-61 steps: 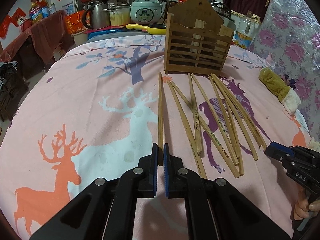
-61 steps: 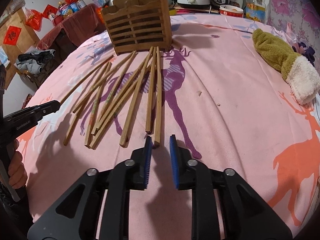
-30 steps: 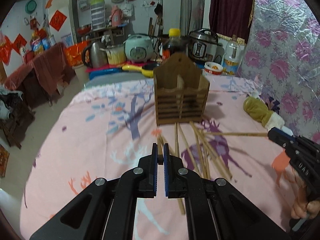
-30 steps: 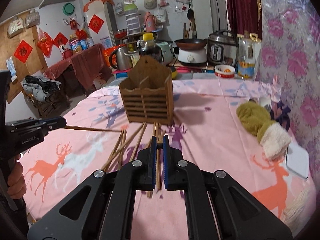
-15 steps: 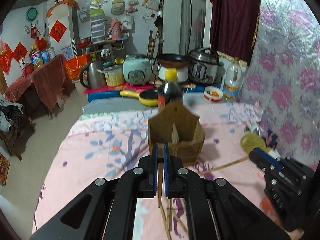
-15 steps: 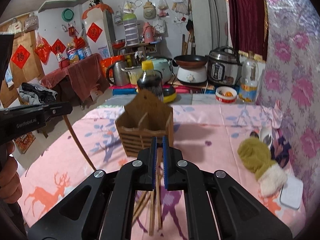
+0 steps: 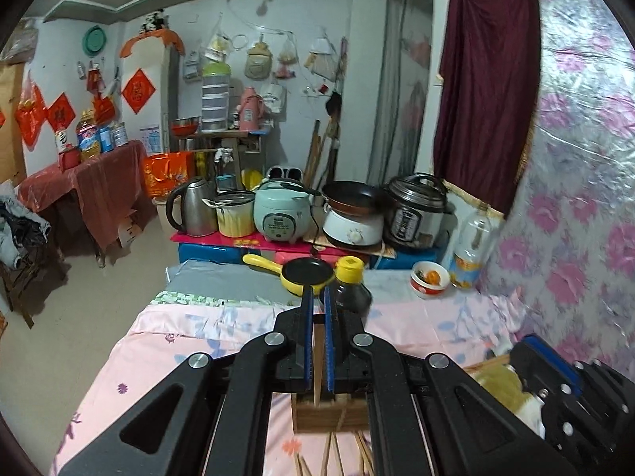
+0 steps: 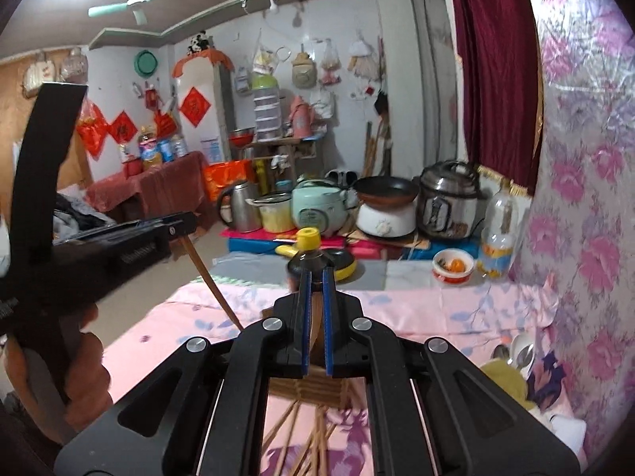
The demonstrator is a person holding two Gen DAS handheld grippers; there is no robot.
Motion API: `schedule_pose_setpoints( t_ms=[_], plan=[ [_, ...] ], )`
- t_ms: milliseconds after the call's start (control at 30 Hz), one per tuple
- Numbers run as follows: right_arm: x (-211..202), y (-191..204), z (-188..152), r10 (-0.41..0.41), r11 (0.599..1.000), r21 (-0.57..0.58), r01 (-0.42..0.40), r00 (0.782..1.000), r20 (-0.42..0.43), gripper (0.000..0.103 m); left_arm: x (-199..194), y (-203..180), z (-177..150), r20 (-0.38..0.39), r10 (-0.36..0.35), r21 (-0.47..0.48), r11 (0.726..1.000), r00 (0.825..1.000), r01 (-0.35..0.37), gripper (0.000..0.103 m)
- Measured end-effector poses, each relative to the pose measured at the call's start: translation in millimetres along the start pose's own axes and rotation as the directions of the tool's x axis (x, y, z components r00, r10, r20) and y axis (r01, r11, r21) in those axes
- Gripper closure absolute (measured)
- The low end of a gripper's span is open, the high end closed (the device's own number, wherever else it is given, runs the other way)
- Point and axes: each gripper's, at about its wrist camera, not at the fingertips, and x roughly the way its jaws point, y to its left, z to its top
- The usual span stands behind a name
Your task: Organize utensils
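My left gripper (image 7: pixel 316 309) is shut on a wooden chopstick (image 7: pixel 318 361) that hangs down into the wooden slatted holder (image 7: pixel 331 416) below it. In the right wrist view the left gripper's chopstick (image 8: pixel 212 283) slants down toward the holder (image 8: pixel 305 390). My right gripper (image 8: pixel 315 289) is shut on another chopstick, mostly hidden between its pads, held above the same holder. In the left wrist view the right gripper (image 7: pixel 535 361) shows at the lower right with its chopstick (image 7: pixel 486 363) sticking out. Several loose chopsticks (image 8: pixel 301 432) lie on the pink cloth in front of the holder.
A dark sauce bottle with a yellow cap (image 8: pixel 309 254) stands behind the holder. A yellow pan (image 7: pixel 301 273), a small bowl (image 7: pixel 430 279) and a plastic bottle (image 7: pixel 472 246) sit at the table's far end. A green towel (image 8: pixel 504 377) lies at right. Cookers stand beyond.
Both grippers closed on chopsticks, lifted them from the table and rose and tilted up over the holder; the chopsticks now point steeply down toward it.
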Motion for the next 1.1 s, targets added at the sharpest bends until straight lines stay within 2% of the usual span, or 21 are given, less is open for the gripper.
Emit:
schedule_pose_setpoints(
  t_ms=[133, 200, 267, 300, 333, 367, 400, 467, 500, 567, 633, 767, 833, 900, 933, 1100],
  plan=[
    [41.8, 3.5, -24.6, -0.046, 0.999, -0.022, 0.044, 0.996, -0.079, 0.096, 43.6, 4.6, -26.1, -0.049, -0.001, -0.019, 1.000, 0.999, 0.000, 0.097],
    [64.7, -2.0, -39.0, -0.040, 0.999, -0.010, 0.039, 0.988, -0.149, 0.096, 58.9, 3.7, -43.0, -0.079, 0.022, -0.003, 1.000, 0.997, -0.022, 0.093],
    [70.7, -13.0, -46.3, -0.023, 0.999, 0.035, 0.029, 0.984, -0.178, 0.091, 64.9, 4.6, -59.4, -0.111, 0.048, 0.022, 0.999, 0.993, -0.045, 0.060],
    [66.0, -18.8, -48.2, -0.005, 0.998, 0.065, 0.016, 0.985, -0.171, 0.091, 59.9, 5.7, -67.0, -0.101, 0.053, 0.031, 0.998, 0.993, -0.050, 0.032],
    [59.9, -23.2, -49.7, 0.012, 0.996, 0.085, 0.002, 0.987, -0.160, 0.090, 53.2, 8.4, -73.9, -0.078, 0.063, 0.037, 0.998, 0.995, -0.060, 0.014],
    [55.7, -24.9, -51.5, 0.019, 0.996, 0.094, -0.005, 0.988, -0.151, 0.084, 47.2, 10.3, -79.3, -0.058, 0.079, 0.043, 0.996, 0.995, -0.076, 0.007],
    [45.7, -28.3, -54.4, 0.023, 0.995, 0.102, -0.009, 0.991, -0.133, 0.080, 41.4, 12.2, -85.5, -0.049, 0.101, 0.054, 0.994, 0.994, -0.098, 0.006],
    [34.8, -32.0, -64.4, 0.005, 0.995, 0.098, 0.007, 0.993, -0.114, 0.056, 37.2, 15.0, -96.7, -0.065, 0.127, 0.071, 0.990, 0.990, -0.123, 0.006],
    [25.1, -34.0, -71.9, -0.012, 0.995, 0.094, 0.021, 0.995, -0.101, 0.051, 35.0, 17.7, -105.3, -0.084, 0.145, 0.081, 0.987, 0.986, -0.138, 0.006],
    [12.6, -37.6, -83.9, -0.033, 0.995, 0.094, 0.041, 0.996, -0.087, 0.024, 30.1, 22.0, -123.3, -0.099, 0.173, 0.095, 0.982, 0.980, -0.163, 0.006],
    [-2.6, -44.4, -103.9, -0.051, 0.992, 0.108, 0.059, 0.996, -0.073, 0.011, 25.5, 28.9, -144.9, -0.118, 0.192, 0.103, 0.978, 0.974, -0.180, 0.006],
    [-15.1, -58.6, -139.7, -0.018, 0.989, 0.144, 0.034, 0.994, -0.109, 0.006, 20.0, 52.9, -202.3, -0.212, 0.192, 0.075, 0.981, 0.958, -0.180, 0.006],
    [-15.6, -65.2, -162.2, -0.002, 0.986, 0.163, 0.025, 0.990, -0.142, 0.006, 20.8, 63.9, -226.4, -0.281, 0.184, 0.068, 0.983, 0.942, -0.172, 0.006],
    [-10.3, -68.9, -185.0, -0.025, 0.987, 0.151, 0.057, 0.979, -0.202, 0.006, 21.0, 72.2, -245.1, -0.348, 0.179, 0.080, 0.984, 0.921, -0.161, 0.006],
    [-7.0, -69.2, -190.8, -0.036, 0.987, 0.142, 0.070, 0.973, -0.227, 0.006, 19.7, 74.3, -250.0, -0.360, 0.182, 0.082, 0.983, 0.915, -0.164, 0.006],
    [3.9, -64.9, -204.2, -0.060, 0.988, 0.119, 0.096, 0.959, -0.277, 0.006, 6.1, 76.9, -258.8, -0.380, 0.137, 0.080, 0.990, 0.915, -0.115, 0.006]
  ],
)
